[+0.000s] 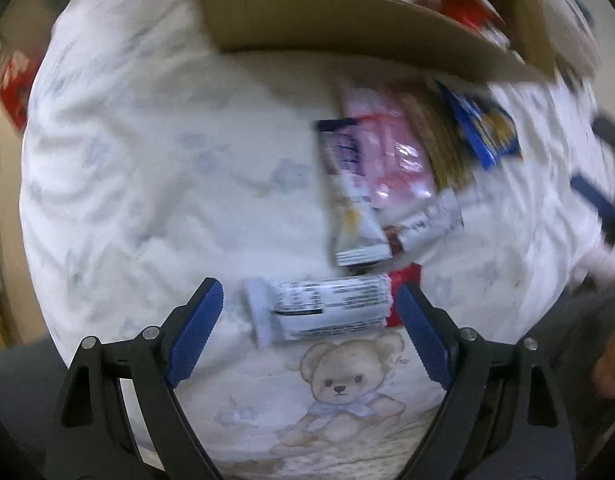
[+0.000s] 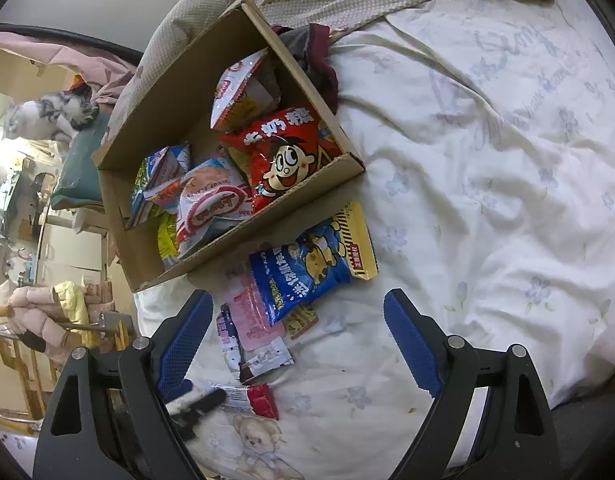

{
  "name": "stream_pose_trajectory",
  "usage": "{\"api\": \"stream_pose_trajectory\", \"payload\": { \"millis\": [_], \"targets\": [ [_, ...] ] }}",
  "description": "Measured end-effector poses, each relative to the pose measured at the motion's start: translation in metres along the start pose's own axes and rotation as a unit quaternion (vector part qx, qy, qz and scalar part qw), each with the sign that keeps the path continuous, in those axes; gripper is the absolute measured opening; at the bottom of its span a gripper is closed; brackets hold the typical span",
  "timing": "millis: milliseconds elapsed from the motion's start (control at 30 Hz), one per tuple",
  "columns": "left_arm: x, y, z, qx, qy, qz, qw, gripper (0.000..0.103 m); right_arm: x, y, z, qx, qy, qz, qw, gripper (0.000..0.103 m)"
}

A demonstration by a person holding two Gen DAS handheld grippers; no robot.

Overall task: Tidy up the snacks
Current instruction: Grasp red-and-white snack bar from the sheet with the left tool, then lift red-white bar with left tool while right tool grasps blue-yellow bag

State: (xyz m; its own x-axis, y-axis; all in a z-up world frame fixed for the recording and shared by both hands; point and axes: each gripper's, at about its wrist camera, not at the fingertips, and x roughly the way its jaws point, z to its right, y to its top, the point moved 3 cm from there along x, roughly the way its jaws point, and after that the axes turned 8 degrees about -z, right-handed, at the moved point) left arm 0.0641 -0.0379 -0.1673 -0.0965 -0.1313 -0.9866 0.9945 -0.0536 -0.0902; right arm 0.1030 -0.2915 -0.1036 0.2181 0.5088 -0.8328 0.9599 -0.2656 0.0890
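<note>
Teddy-print bedsheet [image 2: 467, 160], cluttered room beyond

red bag [image 2: 285, 156]: three large white chinese characters along its top edge, the last two reading 奶糖, above a cartoon face; inside the cardboard box [image 2: 155, 264]
blue bag [image 2: 303, 276]: chinese lettering in white and yellow, too skewed to read; just outside the box's near wall
white wrapper [image 1: 323, 306]: small black print, blurred
bedsheet [image 2: 507, 92]: faint cursive script, not legible
</note>
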Motion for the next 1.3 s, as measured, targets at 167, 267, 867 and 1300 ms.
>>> {"api": "stream_pose_trajectory", "payload": {
  "millis": [167, 267, 867, 1300],
  "targets": [
    [-0.011, -0.005, 0.04, 0.192, 0.059, -0.01, 0.9795, 0.086, 0.001, 0.001, 0.002, 0.002, -0.001, -0.001, 1.0, 0.09],
    [0.004, -0.005, 0.046, 0.234, 0.092, -0.028, 0.9674, 0.086, 0.003, 0.001, 0.005, 0.007, -0.001, -0.005, 1.0, 0.09],
    [0.012, -0.065, 0.081, 0.319, 0.07, -0.045, 0.9442, 0.03, 0.005, 0.0, 0.012, 0.02, -0.006, -0.014, 1.0, 0.09],
    [-0.072, -0.023, 0.018, 0.101, -0.011, 0.096, 0.9902, 0.029, 0.019, 0.014, 0.01, 0.027, -0.02, -0.022, 0.999, 0.09]
  ]
}}
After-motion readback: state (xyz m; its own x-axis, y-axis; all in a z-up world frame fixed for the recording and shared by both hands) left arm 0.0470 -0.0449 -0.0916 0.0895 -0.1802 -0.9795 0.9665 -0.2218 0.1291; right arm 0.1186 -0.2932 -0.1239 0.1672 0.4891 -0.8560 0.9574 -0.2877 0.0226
